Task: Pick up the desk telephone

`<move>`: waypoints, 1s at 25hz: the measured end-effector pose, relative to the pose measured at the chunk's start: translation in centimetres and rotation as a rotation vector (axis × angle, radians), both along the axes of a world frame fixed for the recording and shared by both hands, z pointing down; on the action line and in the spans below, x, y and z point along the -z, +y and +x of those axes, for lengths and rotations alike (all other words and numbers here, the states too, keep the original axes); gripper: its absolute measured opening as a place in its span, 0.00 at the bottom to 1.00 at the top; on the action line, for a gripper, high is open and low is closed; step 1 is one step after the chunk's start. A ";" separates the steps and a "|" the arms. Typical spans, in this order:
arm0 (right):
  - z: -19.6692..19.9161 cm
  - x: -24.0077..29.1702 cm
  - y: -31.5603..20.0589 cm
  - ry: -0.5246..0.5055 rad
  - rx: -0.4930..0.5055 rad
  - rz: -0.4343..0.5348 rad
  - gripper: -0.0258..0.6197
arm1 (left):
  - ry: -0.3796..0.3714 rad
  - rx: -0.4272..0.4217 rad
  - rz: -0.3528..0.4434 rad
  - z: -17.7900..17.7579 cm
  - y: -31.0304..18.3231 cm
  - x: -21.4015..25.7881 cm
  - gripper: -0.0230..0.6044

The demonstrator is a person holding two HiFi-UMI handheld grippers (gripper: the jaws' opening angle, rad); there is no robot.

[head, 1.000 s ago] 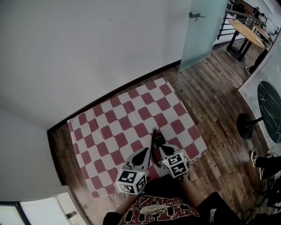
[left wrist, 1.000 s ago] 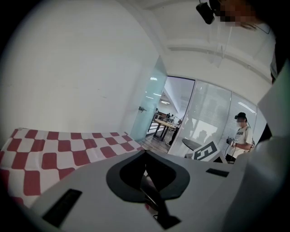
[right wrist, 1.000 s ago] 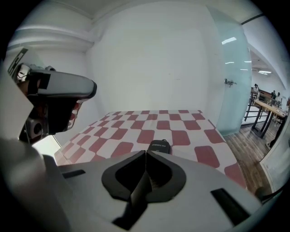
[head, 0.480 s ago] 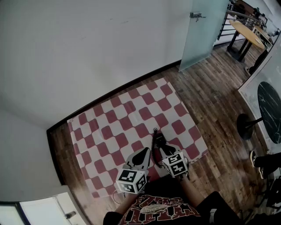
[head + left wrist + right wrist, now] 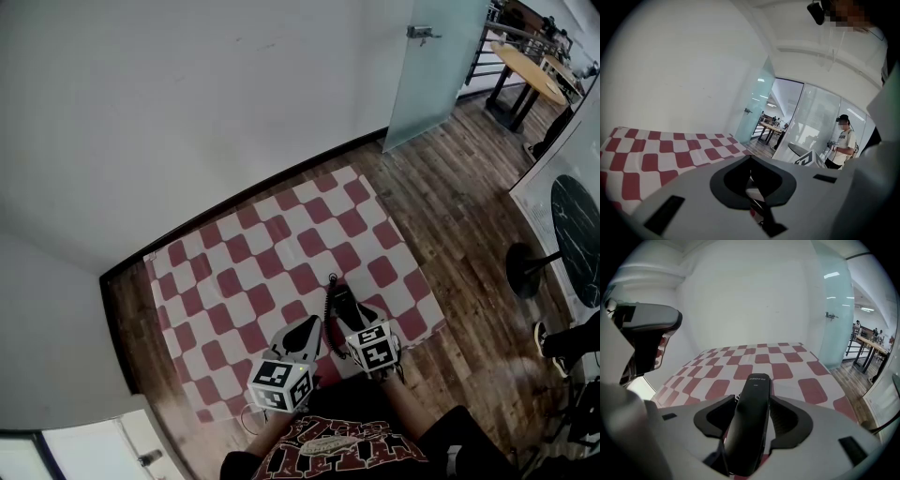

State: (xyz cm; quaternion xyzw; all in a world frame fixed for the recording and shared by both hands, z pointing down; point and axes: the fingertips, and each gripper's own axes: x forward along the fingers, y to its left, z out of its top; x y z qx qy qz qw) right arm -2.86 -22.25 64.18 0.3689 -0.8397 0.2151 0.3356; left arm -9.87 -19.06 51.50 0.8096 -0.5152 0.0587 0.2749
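Observation:
A black telephone handset [image 5: 752, 427] lies lengthwise between the jaws of my right gripper [image 5: 753, 398], over a red-and-white checked cloth [image 5: 783, 369]. The jaws have just been opening; a gap shows on each side of the handset and the pads do not press on it. In the head view the handset [image 5: 335, 295] juts out beyond the right gripper [image 5: 345, 314] near the cloth's front edge. My left gripper [image 5: 306, 328] sits close beside it on the left, its jaws meeting at the tips [image 5: 750, 157] with nothing seen between them.
The checked cloth [image 5: 281, 253] lies against a white wall [image 5: 187, 112]. A frosted glass door [image 5: 427, 66] and wooden floor [image 5: 469, 206] lie to the right. A round wooden table [image 5: 525, 66] stands far right. A person [image 5: 841, 143] stands behind glass.
The right gripper's jaws stand wider apart round the handset than a second ago, and that gripper has sunk slightly. The left gripper has stayed put.

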 end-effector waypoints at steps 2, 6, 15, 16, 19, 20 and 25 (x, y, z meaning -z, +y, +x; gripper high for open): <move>-0.2 -0.4 0.0 0.008 -0.003 -0.015 0.41 | 0.005 -0.001 -0.003 0.0 0.0 -0.1 0.05; -0.2 -1.3 -0.1 0.029 -0.012 -0.028 0.44 | 0.009 -0.003 -0.006 0.0 0.0 -0.2 0.05; -0.6 -3.2 -0.4 0.060 -0.048 -0.080 0.50 | 0.015 0.004 -0.022 -0.4 0.2 -0.5 0.05; -0.6 -3.5 -0.4 0.068 -0.046 -0.089 0.50 | 0.015 0.005 -0.023 -0.4 0.2 -0.5 0.05; -0.8 -4.0 -0.5 0.080 -0.043 -0.096 0.51 | 0.015 0.008 -0.025 -0.5 0.1 -0.5 0.05; -0.8 -4.2 -0.6 0.081 -0.045 -0.092 0.51 | 0.015 0.009 -0.025 -0.6 0.0 -0.6 0.05; -1.0 -5.0 -0.5 0.088 -0.058 -0.106 0.51 | 0.019 0.013 -0.036 -0.9 0.0 -1.0 0.05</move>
